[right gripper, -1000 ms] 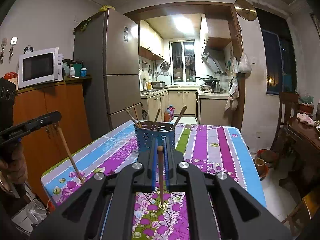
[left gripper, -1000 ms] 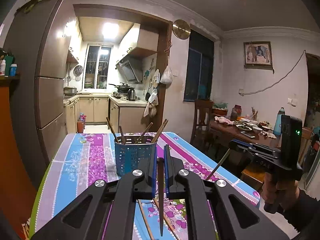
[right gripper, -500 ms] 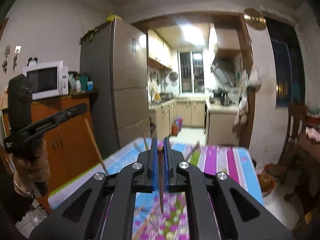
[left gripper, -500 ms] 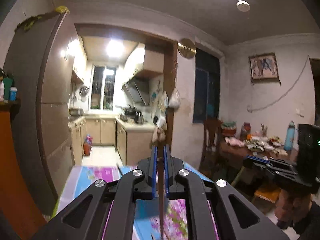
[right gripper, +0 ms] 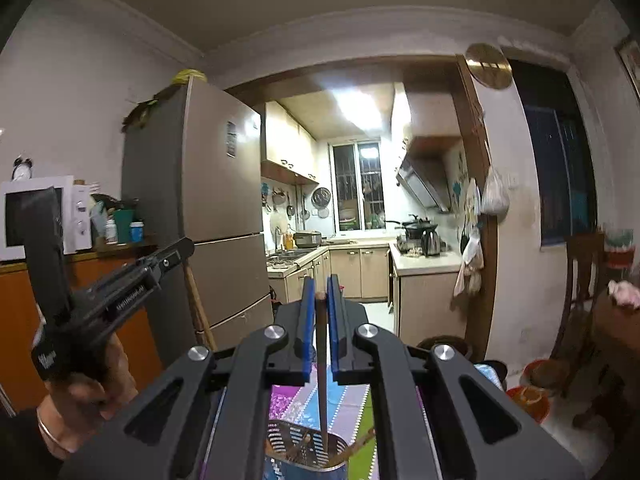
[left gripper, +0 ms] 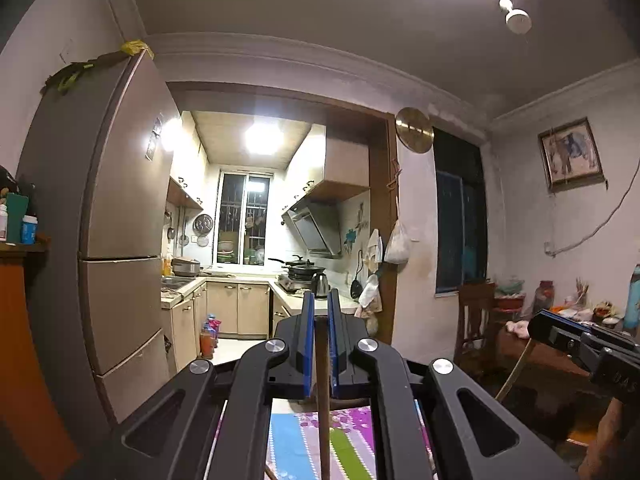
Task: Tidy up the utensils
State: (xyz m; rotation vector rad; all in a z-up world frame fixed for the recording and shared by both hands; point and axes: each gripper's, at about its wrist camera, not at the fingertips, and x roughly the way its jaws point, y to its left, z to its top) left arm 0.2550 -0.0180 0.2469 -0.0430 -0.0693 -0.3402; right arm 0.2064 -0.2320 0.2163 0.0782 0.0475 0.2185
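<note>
Above the blue utensil basket, the right gripper had risen, clamping a chopstick whose tip hung inside the rim. Left gripper, also lifted, clenched another chopstick; insertion looked imminent.

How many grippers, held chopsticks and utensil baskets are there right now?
Grippers: 2, the left gripper and the right gripper.
Held chopsticks: 2, the left chopstick and the right chopstick, one clamped in each gripper.
Baskets: 1, the blue basket, with more sticks inside, too blurred to count.
Total: 5.
</note>
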